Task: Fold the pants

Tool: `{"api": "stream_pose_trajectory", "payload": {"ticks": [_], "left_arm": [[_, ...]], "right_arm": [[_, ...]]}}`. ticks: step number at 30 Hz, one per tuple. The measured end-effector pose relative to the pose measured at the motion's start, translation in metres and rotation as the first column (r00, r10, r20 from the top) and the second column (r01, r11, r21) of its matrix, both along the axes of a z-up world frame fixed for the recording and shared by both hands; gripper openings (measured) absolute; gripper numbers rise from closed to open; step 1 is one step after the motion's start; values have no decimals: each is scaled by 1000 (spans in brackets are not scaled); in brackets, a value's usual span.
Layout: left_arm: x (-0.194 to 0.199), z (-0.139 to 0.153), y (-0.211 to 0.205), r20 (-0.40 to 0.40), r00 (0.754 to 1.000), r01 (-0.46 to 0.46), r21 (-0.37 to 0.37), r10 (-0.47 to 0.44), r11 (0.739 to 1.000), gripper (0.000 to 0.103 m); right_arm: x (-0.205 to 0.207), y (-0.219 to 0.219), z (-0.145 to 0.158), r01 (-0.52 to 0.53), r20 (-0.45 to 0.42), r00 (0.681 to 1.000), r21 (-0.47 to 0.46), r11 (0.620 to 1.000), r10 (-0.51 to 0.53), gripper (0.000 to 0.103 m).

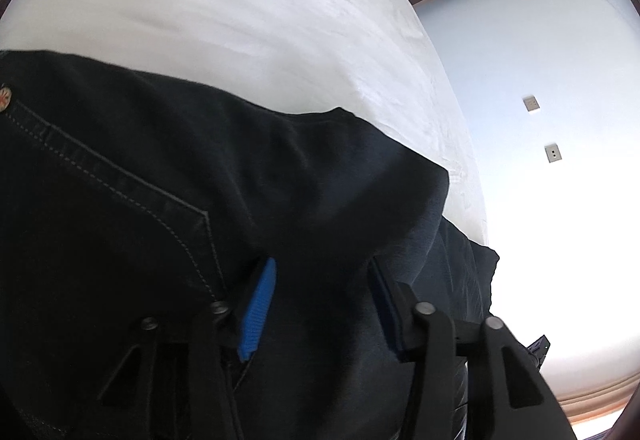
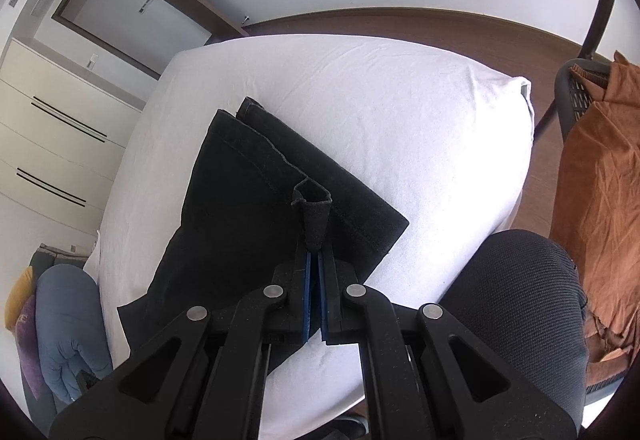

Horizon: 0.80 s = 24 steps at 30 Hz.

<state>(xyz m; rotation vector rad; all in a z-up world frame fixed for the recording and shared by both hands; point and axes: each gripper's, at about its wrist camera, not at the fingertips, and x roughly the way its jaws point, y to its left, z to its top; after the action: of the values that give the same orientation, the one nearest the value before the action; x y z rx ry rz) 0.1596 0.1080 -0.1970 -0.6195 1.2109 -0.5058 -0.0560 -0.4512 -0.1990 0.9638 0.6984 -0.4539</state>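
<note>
Left wrist view: my left gripper (image 1: 320,304) stands with its jaws spread and dark denim of the pants (image 1: 168,192) bunched between the blue pads (image 1: 258,310), not pinched as far as I can see; I read this as released. A pocket seam and a rivet button (image 1: 5,96) show at the left; the cloth lies on the white bed (image 1: 224,8). Right wrist view: my right gripper (image 2: 314,260) is clenched on a small tab of hem (image 2: 314,210), raised clear of the pants (image 2: 240,200), which lie as a long doubled strip across the bed (image 2: 400,112), legs stacked. Judgement: lengthwise fold looks done; the crosswise folds into a compact stack remain. An orange cloth (image 2: 600,180) hangs off a chair at the right.
</note>
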Motion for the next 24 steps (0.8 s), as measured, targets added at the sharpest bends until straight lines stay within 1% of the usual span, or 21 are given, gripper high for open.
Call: {"api": "stream_pose_trajectory", "payload": {"ticks": [2,4,8,15,24], "left_arm": [[0,6,-9,19,1000,16,33,-17,999,66],[1,10,-14,30,999,19,56,-20,998,67],[0,8,-12,36,999,-6,31,5,999,68],[5,2,-11,41,999,-7,25,6,1000,69],[-2,5,-15,59,998,8,32,-10,999,71]], "right_arm": [[-6,-3,-2,10,5,1000,8,1000,-10,2],[-8,-4,-2,13,9,1000,15,1000,-13,2],[-14,-8,-13,39,17,999,64,997,-40,2],[-15,-11,-18,49,24,998,90,995,-52,1],[-21,-12,-19,54,29,998,107,993,-57,1]]}}
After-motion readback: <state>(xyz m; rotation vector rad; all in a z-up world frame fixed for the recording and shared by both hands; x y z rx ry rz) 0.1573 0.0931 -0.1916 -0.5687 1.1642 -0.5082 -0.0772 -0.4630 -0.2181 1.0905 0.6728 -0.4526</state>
